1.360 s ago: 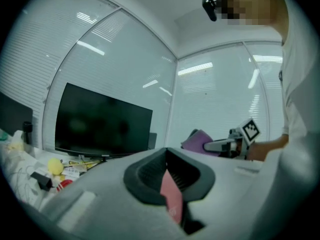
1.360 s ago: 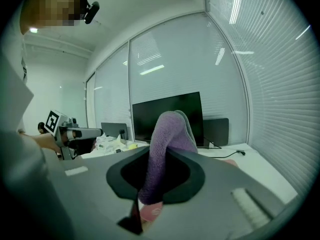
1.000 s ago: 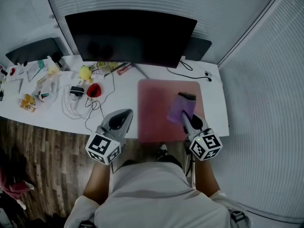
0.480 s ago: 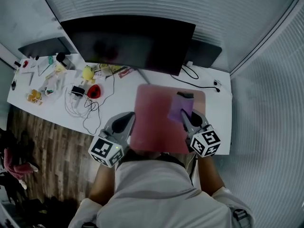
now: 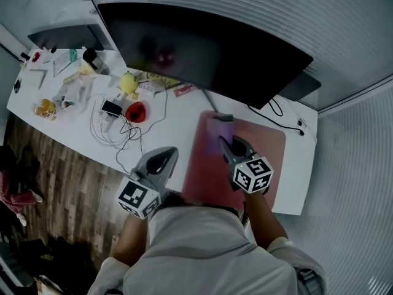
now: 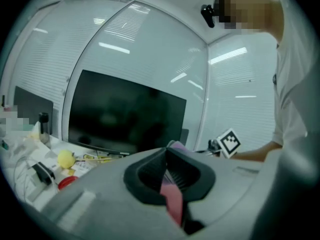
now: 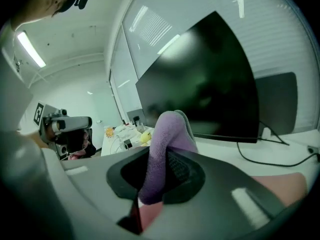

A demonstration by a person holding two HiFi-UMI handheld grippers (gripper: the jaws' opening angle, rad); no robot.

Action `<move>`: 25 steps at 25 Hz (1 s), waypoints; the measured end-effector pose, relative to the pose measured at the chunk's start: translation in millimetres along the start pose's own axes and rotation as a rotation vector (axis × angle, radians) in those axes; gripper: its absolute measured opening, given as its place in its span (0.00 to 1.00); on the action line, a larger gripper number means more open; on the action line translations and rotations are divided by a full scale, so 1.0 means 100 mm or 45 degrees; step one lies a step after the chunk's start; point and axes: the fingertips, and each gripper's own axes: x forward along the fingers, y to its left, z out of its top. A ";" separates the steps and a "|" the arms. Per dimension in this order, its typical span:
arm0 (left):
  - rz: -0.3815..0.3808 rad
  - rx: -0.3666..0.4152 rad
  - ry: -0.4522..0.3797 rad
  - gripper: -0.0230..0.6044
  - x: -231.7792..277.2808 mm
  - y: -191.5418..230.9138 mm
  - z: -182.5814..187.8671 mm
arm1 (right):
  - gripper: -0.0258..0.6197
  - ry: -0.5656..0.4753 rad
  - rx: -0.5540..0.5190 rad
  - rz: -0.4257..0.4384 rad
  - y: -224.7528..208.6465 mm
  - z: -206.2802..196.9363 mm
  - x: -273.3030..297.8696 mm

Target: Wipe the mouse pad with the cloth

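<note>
A pink mouse pad [image 5: 267,158] lies on the white desk [image 5: 175,118] in front of the monitor. My right gripper [image 5: 223,141] is shut on a purple cloth [image 5: 219,129], which rests on the pad's far left corner. In the right gripper view the cloth [image 7: 167,134] bulges up between the jaws, with the pad [image 7: 287,184] beyond. My left gripper [image 5: 167,155] hovers at the desk's near edge, left of the pad, shut with nothing in it. In the left gripper view its jaw tips [image 6: 167,150] meet and the pad [image 6: 172,204] shows pink behind them.
A large black monitor [image 5: 209,48] stands just behind the pad. On the desk's left lie a red object [image 5: 136,111], a yellow toy [image 5: 128,82], white cables [image 5: 110,131] and small clutter. A black cable [image 5: 276,110] runs at the pad's far right. Wooden floor [image 5: 61,189] lies below.
My right gripper has carried the cloth from the pad's right part across to its far left corner. The left gripper stays by the desk's near edge. The head view has shifted.
</note>
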 end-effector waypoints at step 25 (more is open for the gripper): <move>-0.073 0.001 0.116 0.04 0.23 0.40 -0.22 | 0.12 0.391 0.390 -0.349 -1.19 -1.19 0.76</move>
